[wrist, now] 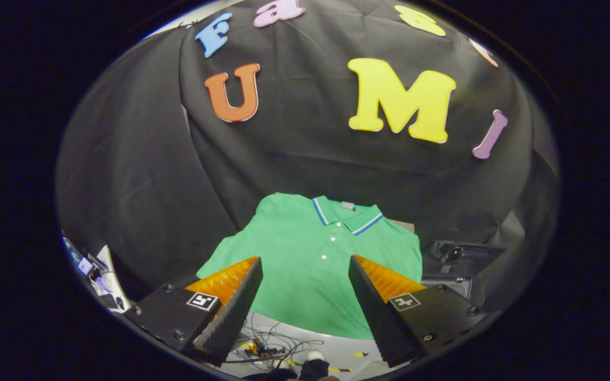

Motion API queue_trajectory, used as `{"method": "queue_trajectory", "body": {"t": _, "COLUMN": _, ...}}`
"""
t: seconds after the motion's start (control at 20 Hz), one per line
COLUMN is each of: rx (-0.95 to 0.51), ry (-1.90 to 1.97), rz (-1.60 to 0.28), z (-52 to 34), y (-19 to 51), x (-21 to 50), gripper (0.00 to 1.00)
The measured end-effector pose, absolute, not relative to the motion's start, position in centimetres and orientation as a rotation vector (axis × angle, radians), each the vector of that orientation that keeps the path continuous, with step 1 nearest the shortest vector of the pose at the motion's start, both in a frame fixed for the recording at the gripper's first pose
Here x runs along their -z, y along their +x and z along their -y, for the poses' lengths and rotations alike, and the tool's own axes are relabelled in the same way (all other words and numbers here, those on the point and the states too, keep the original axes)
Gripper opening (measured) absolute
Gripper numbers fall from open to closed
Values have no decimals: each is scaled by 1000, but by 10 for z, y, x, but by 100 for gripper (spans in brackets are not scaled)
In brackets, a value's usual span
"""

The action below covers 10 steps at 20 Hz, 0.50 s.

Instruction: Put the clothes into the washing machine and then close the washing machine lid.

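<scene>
A green polo shirt (305, 254) with a blue-and-white striped collar lies spread flat on a surface, collar pointing away from me. My gripper (305, 264) hovers above its lower half, open, with the shirt's button placket showing in the wide gap between the fingers (236, 301). Nothing is held. A dark, box-like object (456, 259) sits just right of the shirt; what it is I cannot tell.
Black cloth hangs close behind and beside the shirt. Below the shirt's near hem a pale floor (305, 344) shows tangled cables and small bits. Papers and small devices (98, 275) lie off beyond the left finger.
</scene>
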State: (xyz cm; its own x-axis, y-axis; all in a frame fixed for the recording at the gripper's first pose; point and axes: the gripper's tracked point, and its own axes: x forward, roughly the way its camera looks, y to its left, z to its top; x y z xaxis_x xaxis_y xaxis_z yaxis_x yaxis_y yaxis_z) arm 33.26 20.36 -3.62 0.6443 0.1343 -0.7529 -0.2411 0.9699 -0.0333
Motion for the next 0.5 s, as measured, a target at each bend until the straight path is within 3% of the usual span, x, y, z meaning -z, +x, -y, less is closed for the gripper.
{"method": "queue_trajectory", "body": {"t": 0.3, "rx": -119, "ry": -36, "rz": -1188, "z": -198, "y": 355, "x": 107, "gripper": 99}}
{"method": "queue_trajectory", "body": {"t": 0.5, "rx": -41, "ry": -27, "rz": -1257, "z": -186, "y": 379, "x": 143, "gripper": 98}}
